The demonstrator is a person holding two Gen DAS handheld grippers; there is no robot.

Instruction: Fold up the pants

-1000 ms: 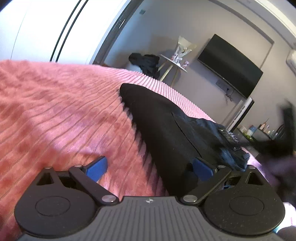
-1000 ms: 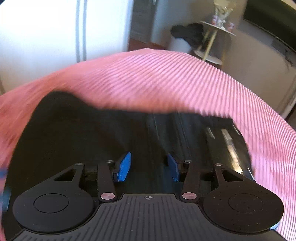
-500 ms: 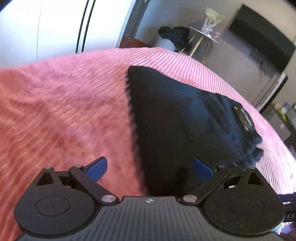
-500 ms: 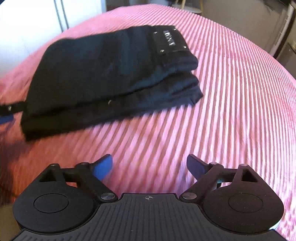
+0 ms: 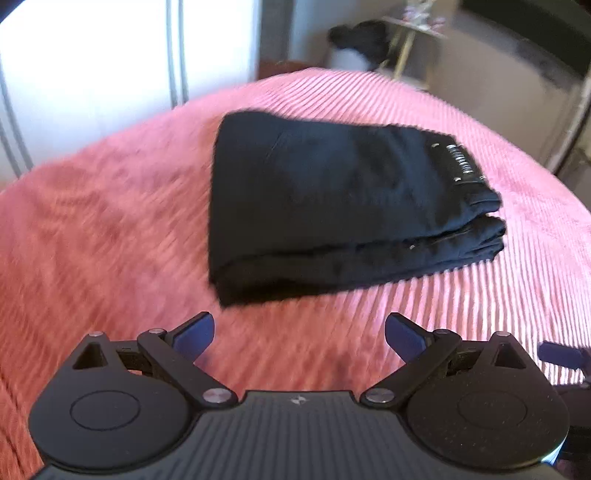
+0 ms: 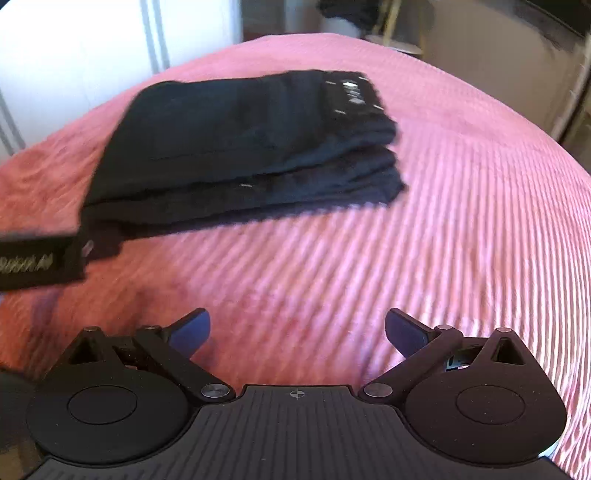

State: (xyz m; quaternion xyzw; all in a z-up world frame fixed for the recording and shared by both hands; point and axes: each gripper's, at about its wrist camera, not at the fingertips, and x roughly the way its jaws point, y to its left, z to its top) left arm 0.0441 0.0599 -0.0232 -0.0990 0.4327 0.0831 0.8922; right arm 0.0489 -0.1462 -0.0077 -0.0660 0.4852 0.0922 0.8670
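The black pants (image 5: 343,206) lie folded in a thick stack on the pink ribbed bedspread (image 5: 110,229), waistband label at the right end. They also show in the right wrist view (image 6: 251,144), at the upper left. My left gripper (image 5: 299,336) is open and empty, just in front of the stack's near edge, apart from it. My right gripper (image 6: 297,332) is open and empty, further back over bare bedspread (image 6: 443,221). The left gripper's black body (image 6: 40,262) shows at the left edge of the right wrist view.
White wardrobe doors (image 5: 110,55) stand behind the bed. A small side table (image 5: 410,44) with dark clothing beside it and a dark TV (image 5: 535,33) are at the far wall. The bedspread extends around the stack on all sides.
Both grippers have pulled back off the pants toward the near side and now stand open. The right gripper's jaws widened. The pants lie as a folded stack.
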